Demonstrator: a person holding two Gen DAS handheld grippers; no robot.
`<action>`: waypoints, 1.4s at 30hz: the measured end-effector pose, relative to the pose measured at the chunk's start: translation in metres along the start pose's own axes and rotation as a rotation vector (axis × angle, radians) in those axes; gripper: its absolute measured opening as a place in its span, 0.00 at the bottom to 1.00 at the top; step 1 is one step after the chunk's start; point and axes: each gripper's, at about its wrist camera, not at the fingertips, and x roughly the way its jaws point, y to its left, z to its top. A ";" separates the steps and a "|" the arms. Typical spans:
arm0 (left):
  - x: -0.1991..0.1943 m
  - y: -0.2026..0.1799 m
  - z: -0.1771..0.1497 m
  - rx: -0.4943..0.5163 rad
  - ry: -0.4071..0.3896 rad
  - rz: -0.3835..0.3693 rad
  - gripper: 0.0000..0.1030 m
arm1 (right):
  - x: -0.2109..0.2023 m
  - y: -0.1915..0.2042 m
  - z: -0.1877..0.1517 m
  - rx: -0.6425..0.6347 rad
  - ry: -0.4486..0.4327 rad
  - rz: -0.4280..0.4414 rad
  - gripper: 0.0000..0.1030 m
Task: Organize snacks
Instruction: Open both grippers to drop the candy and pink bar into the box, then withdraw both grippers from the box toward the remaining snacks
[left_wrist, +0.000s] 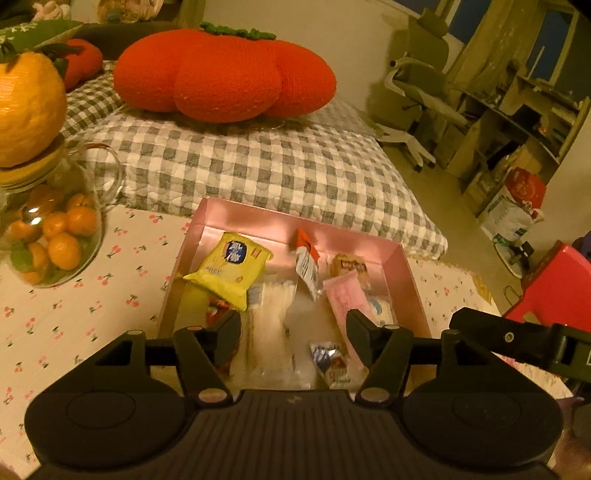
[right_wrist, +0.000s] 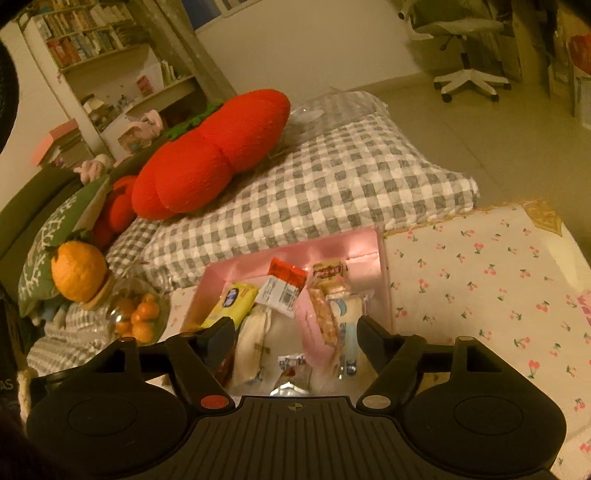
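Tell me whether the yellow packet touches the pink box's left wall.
Apart. The left wrist view shows the yellow packet lying clear of the pink box's left wall, with bare floor between.

Dim warm yellow indoor light, fisheye bending at edges, soft blur, glare on pink box (left_wrist: 402, 266) wall

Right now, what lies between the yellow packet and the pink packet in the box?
A red-and-white packet stands propped between the yellow packet and the pink packet, with clear-wrapped white snacks below it; the right wrist view shows it best.
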 end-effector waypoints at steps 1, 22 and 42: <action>-0.002 0.000 -0.002 0.003 0.000 0.000 0.60 | -0.003 0.001 -0.002 -0.004 0.000 0.000 0.74; -0.041 0.021 -0.052 0.047 0.004 0.051 0.95 | -0.034 0.016 -0.047 -0.078 0.023 -0.005 0.84; -0.062 0.050 -0.091 0.171 -0.005 0.120 0.99 | -0.049 0.009 -0.089 -0.273 -0.024 -0.075 0.87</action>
